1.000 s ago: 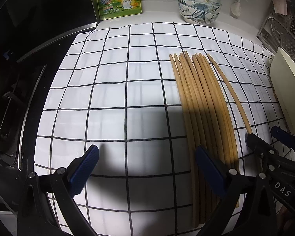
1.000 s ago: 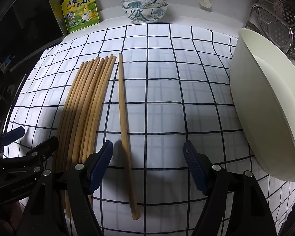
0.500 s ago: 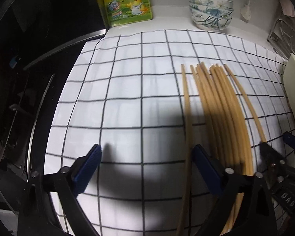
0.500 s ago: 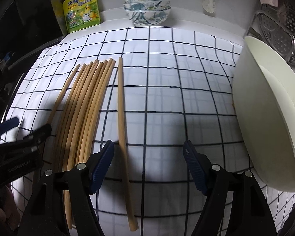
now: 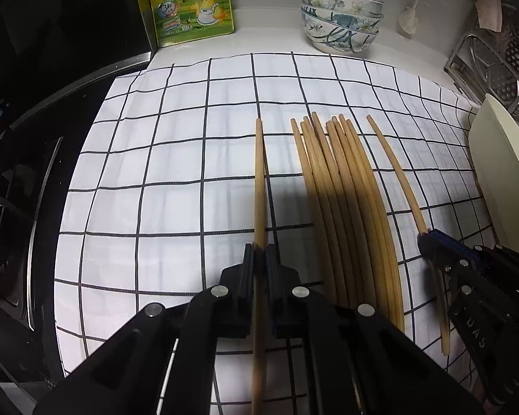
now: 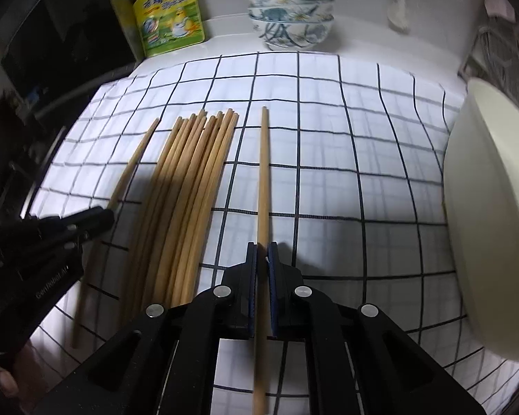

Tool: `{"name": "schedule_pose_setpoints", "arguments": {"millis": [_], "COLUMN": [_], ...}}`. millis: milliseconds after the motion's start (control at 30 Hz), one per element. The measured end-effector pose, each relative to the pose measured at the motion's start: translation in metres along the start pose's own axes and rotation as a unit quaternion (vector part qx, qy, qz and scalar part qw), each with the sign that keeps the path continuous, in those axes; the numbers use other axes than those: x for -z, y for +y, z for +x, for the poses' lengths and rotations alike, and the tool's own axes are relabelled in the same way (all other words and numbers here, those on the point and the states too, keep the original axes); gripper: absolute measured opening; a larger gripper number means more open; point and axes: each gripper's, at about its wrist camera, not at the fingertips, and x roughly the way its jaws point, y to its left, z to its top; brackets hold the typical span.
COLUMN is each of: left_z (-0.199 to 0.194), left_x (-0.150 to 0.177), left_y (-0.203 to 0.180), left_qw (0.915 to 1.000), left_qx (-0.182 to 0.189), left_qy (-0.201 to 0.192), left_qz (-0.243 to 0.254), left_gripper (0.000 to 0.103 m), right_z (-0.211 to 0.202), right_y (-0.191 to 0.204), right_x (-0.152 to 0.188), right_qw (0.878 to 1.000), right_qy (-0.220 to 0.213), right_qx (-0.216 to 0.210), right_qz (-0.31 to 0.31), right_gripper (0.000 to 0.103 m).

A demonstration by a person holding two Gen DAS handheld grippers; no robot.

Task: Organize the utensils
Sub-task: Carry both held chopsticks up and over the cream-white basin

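My left tongs (image 5: pixel 259 259) clench one chopstick (image 5: pixel 258 180) — my right tongs (image 6: pixel 262 256) clench another (image 6: pixel 263 173); the bundle (image 5: pixel 342 207) lies between.

The left gripper (image 5: pixel 259 259) is clamped on a single chopstick (image 5: pixel 258 186), left of the chopstick bundle (image 5: pixel 342 200) on the checked cloth (image 5: pixel 176 173).

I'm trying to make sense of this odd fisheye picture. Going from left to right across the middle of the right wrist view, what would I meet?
The other gripper clamped on a single chopstick → the bundle of chopsticks → the lone chopstick held by this gripper → bare checked cloth → the cream bowl.
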Motion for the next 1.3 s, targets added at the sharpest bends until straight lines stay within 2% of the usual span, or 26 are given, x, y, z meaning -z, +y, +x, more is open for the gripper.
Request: {"name": "schedule_pose_setpoints", "arguments": {"millis": [233,433,600,800,1000,1167,1300], "left_z": [-0.026,-0.067,-0.096,-0.112,-0.107,-0.098,-0.08], "left_x": [0.0,-0.01,-0.026,-0.045,-0.063,-0.07,-0.073], "left_y": [0.004,-0.019,-0.066,-0.144,-0.22,-0.269,-0.294], "left_qw": [1.0,0.9994,0.9972,0.9923,0.9887,0.9883,0.9898], "left_qx": [0.003,0.017,0.041,0.082,0.119,0.12,0.116], "left_qy": [-0.002,-0.03,-0.061,-0.088,-0.083,-0.077,-0.067], "left_qz": [-0.001,0.007,0.017,0.03,0.037,0.054,0.049], "left_gripper": [0.007,0.007,0.007,0.007,0.007,0.007,0.007], "right_z": [-0.025,-0.072,-0.107,-0.138,-0.149,-0.144,-0.131], "right_y": [-0.002,-0.017,-0.052,-0.124,-0.198,-0.241,-0.258], "right_x": [-0.006,-0.012,-0.016,-0.012,-0.006,-0.005,-0.007], "right_qw": [1.0,0.998,0.997,0.996,0.996,0.995,0.996], "right_qy": [-0.017,-0.05,-0.07,-0.079,-0.075,-0.067,-0.056], "right_qx": [-0.019,-0.041,-0.036,-0.006,0.02,0.022,0.019], "right_qz": [0.013,0.017,0.02,0.036,0.051,0.066,0.064], "right_gripper": [0.006,0.006,0.006,0.006,0.006,0.006,0.006]}}
